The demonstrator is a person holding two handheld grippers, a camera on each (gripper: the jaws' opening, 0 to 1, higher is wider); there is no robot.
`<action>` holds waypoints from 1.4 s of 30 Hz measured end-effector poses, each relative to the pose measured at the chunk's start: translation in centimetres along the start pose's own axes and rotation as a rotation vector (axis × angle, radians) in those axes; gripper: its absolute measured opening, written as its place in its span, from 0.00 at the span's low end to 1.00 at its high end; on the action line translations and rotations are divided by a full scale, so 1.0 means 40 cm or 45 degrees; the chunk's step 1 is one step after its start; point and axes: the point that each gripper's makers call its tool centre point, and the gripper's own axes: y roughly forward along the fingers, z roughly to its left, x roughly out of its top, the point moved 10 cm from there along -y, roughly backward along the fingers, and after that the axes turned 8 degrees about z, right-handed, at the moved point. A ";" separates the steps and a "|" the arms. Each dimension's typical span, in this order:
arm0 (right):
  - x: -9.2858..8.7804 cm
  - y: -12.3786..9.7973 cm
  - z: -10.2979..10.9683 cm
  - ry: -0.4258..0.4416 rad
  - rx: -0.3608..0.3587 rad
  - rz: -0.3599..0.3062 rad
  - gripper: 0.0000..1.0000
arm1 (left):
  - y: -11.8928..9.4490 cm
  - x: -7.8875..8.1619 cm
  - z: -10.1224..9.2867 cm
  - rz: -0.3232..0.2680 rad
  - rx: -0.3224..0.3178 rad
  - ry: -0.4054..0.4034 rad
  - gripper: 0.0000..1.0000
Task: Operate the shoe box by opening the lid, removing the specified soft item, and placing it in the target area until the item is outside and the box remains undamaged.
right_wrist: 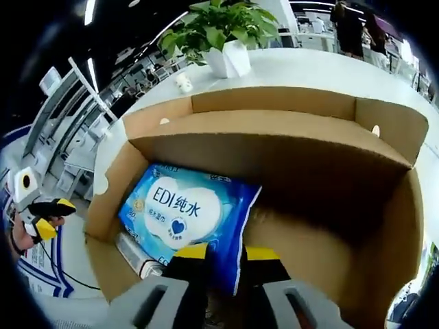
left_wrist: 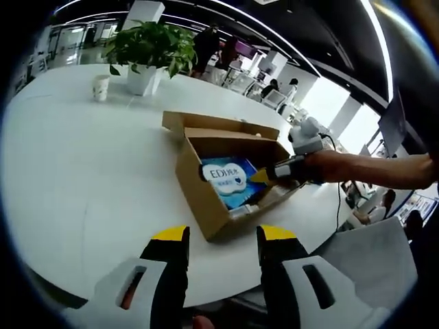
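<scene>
An open brown shoe box (left_wrist: 199, 188) lies on the white table, its lid flap (left_wrist: 206, 123) folded back. Inside lies a blue soft packet (left_wrist: 230, 179) with a white label. My right gripper (left_wrist: 264, 176), held by a person's arm, reaches into the box from the right, at the packet's edge. In the right gripper view the packet (right_wrist: 182, 209) rests on the box floor (right_wrist: 309, 253), and my right gripper (right_wrist: 226, 255) has its yellow-tipped jaws close together on the packet's near corner. My left gripper (left_wrist: 223, 236) hovers open before the box's near corner and is also seen at far left (right_wrist: 51, 218).
A potted plant (left_wrist: 151, 48) and a paper cup (left_wrist: 101, 87) stand at the table's far side. A pale flat object (right_wrist: 134, 253) lies under the packet's near edge. Grey chairs (left_wrist: 370, 253) and people sit beyond the table's right side.
</scene>
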 end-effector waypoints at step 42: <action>-0.036 -0.127 -0.060 0.074 -0.063 -0.035 0.00 | 0.217 0.165 -0.132 0.078 0.025 0.059 0.39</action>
